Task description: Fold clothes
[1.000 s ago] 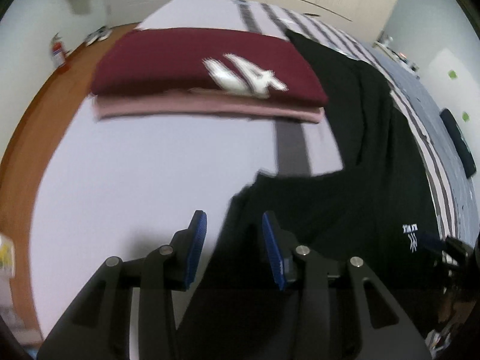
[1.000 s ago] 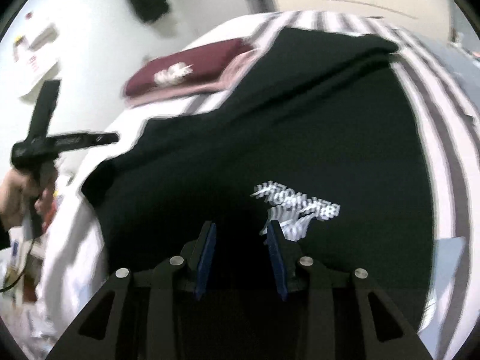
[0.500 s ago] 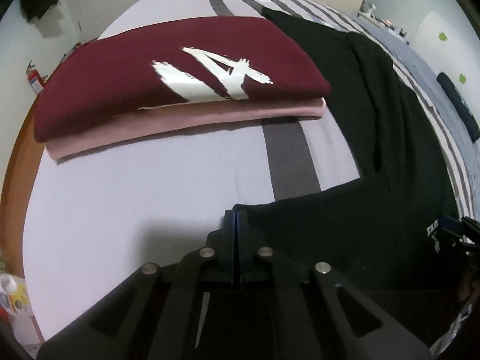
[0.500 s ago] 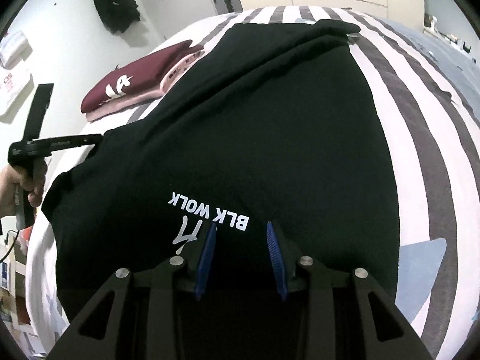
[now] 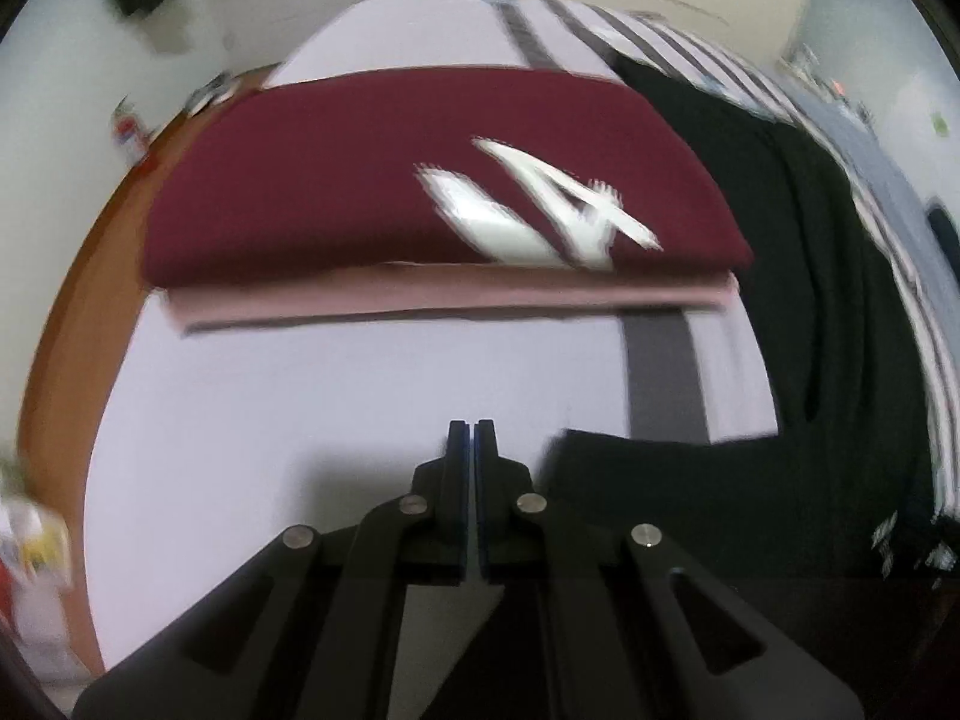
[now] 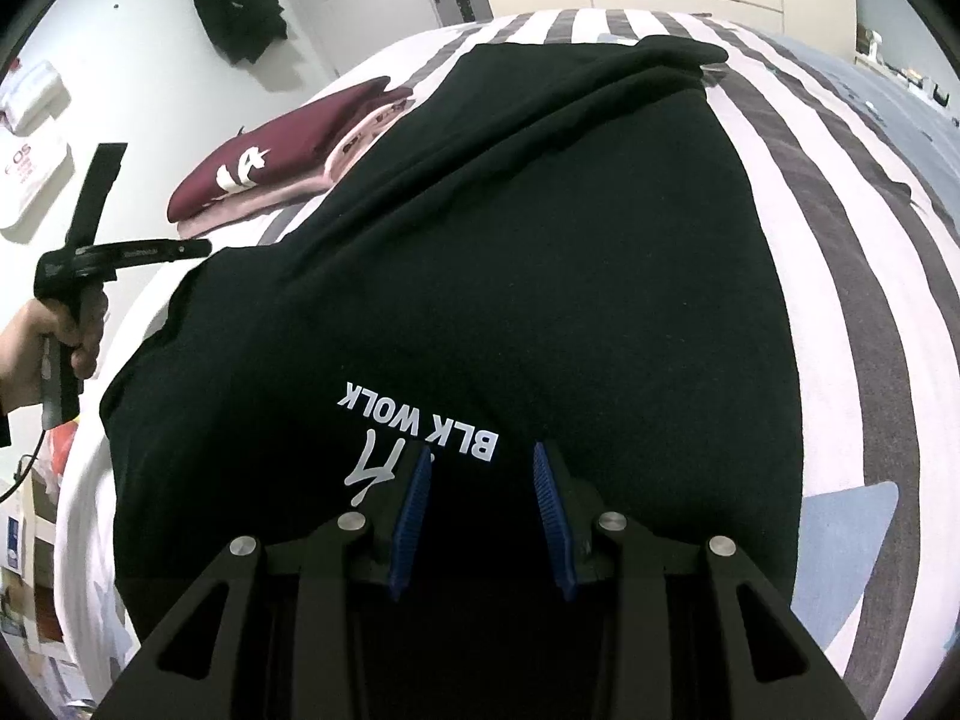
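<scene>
left hand (image 6: pixel 57 330): wraps the handle of the left claw, at the left edge of the right wrist view
left claw (image 5: pixel 470 429): clenched, blue pads pressed together, nothing visible between them; tips over bare bed sheet, just left of the black shirt's near corner; left wrist view is motion-blurred
maroon shirt (image 5: pixel 420 180): folded, white print on top, stacked on a folded pink garment (image 5: pixel 456 299); stack sits on the bed (image 5: pixel 360 384) beyond the left claw, left of the black shirt
black shirt (image 6: pixel 510 252): spread flat along the striped bed, long edge running away from the cameras, white "BLK WOLK" print near the close end, creases along its far half
right claw (image 6: pixel 480 474): released, blue pads parted, no cloth pinched between them; hangs over the near end of the black shirt just right of the print
blue patch (image 6: pixel 840 534): on the sheet, just right of the black shirt, near the right claw
wall: dark garment (image 6: pixel 237 0) hangs beside a white door at top left
</scene>
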Available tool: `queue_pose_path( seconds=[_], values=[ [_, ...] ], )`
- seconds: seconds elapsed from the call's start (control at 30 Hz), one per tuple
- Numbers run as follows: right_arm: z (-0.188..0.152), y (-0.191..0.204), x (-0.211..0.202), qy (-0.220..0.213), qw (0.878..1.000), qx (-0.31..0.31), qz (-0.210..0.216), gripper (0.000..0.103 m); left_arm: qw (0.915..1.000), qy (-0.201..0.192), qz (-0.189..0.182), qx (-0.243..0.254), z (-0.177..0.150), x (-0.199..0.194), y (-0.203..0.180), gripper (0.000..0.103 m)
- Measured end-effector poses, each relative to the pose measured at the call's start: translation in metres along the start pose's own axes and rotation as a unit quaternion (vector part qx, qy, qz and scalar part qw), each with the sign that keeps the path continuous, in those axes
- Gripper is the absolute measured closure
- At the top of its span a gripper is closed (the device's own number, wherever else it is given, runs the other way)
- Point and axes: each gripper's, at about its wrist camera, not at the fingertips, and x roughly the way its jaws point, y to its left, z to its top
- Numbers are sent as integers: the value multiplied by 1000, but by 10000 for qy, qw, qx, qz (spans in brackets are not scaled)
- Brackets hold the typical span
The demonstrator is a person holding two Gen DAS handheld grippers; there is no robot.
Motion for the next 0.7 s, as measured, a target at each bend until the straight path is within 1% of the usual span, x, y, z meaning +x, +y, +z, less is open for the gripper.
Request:
queue_pose_path(
  seconds=[0.07,0.17,0.27,0.3,0.37,0.43,0.47,0.53,0.63,0.67,0.7],
  values=[
    [0,0,0,-1,10000,-1,-4,70,9998,-164,-63,-80,-1,-14,1,102],
    [0,0,0,-8,10000,-5,-7,70,9987,-213,-417,180,-19,-41,-17,102],
    [0,1,0,-20,10000,-2,-20,70,9961,3,-801,375,-45,-52,-38,102],
    [0,1,0,-26,10000,6,-24,70,9952,105,-856,467,-53,-50,-41,102],
    [-1,0,0,-40,10000,25,-32,70,9950,269,-756,588,-66,-39,-43,102],
    [0,0,0,-42,10000,32,-36,70,9957,504,-550,551,-79,-23,-37,102],
    [0,0,0,-39,10000,29,-38,70,9962,559,-446,496,-84,-18,-32,102],
    [0,-1,1,-28,10000,28,-29,70,9980,504,-235,317,-88,-15,-19,102],
    [0,-1,-1,-2,10000,14,-39,70,9986,453,147,210,-85,-18,-4,102],
    [-1,-1,-2,14,10000,3,-51,70,9987,426,248,145,-84,-22,0,102],
    [-2,-1,-3,30,10000,-8,-61,70,9990,352,268,48,-82,-29,2,102]
  ],
)
